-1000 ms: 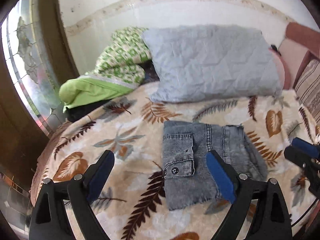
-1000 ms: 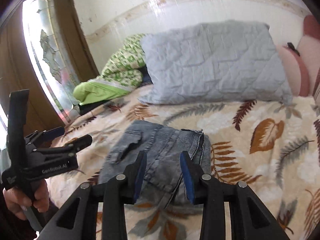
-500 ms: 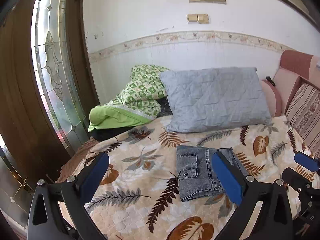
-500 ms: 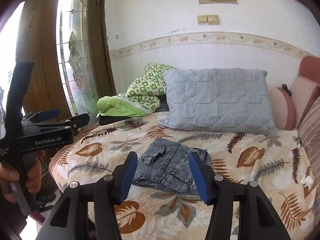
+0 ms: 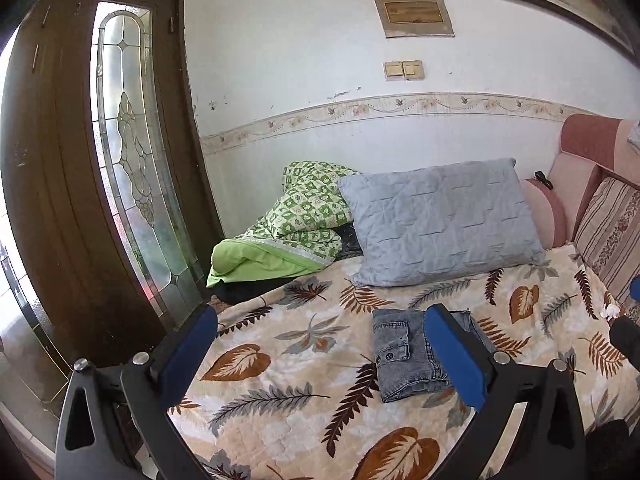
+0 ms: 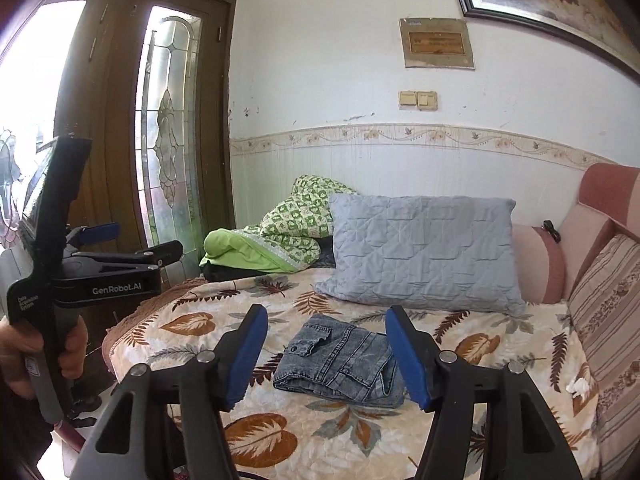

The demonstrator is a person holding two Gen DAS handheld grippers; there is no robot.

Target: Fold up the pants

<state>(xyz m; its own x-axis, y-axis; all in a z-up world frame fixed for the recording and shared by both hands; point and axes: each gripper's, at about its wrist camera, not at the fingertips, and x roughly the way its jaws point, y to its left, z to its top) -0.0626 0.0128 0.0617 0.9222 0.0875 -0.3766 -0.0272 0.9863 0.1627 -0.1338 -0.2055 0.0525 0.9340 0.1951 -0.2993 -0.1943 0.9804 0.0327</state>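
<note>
The grey denim pants [image 5: 404, 354] lie folded into a small rectangle on the leaf-print blanket [image 5: 288, 364], pocket flap on top. They also show in the right wrist view [image 6: 340, 360]. My left gripper [image 5: 320, 344] is open and empty, held well back from the bed. My right gripper [image 6: 326, 354] is open and empty, also back from the pants. The left gripper with the hand holding it shows at the left of the right wrist view [image 6: 100, 256].
A grey quilted pillow [image 6: 420, 248] and a green patterned quilt [image 6: 288, 232] lie at the head of the bed. A pink headboard and striped cushion [image 6: 608, 312] stand at the right. A wooden door with glass panels [image 5: 132, 184] is at the left.
Both grippers have pulled back and up from the folded pants, and the right jaws have opened wider. The pants stay where they lay.
</note>
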